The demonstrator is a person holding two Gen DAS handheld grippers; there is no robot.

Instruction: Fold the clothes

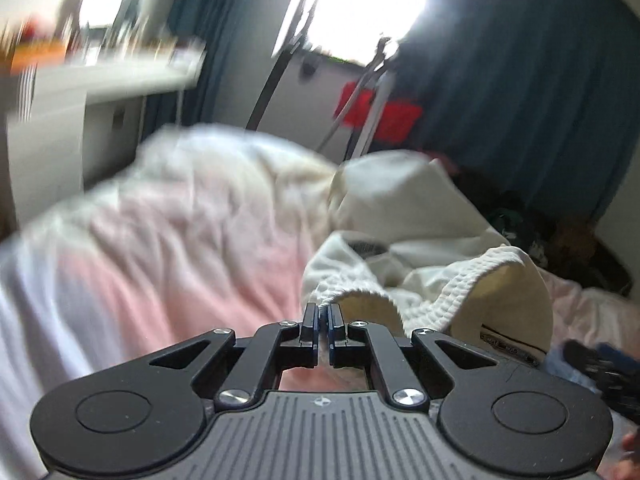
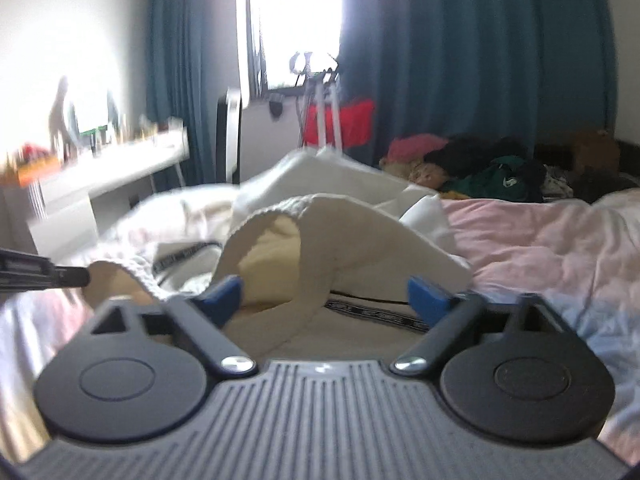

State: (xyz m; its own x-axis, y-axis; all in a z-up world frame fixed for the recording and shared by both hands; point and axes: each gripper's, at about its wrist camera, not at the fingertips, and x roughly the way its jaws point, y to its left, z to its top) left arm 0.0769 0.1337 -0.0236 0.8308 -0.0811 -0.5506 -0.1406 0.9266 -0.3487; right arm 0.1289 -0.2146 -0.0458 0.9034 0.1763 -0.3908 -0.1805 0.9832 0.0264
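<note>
- my left tool is pinching the ribbed hem of the cream sweatshirt on the bed
- hem runs rightward, straight to my right tool, spread wide around the next bit, so right's nearer

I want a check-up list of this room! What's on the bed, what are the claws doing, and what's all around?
Surface: bed with a rumpled pink-and-white cover.
Job's things: cream sweatshirt lying crumpled on the bed, ribbed hem open, inside showing.
Clutter: pile of dark and green clothes at the far side of the bed, with something pink beside it.
Grippers: left claw shut on the sweatshirt's ribbed hem; right claw open, with a fold of the sweatshirt between its blue pads.
Cables: dark cord hanging near the window; blurred.
Surroundings: teal curtains, bright window, white desk with small items, red cloth on a rack.
</note>
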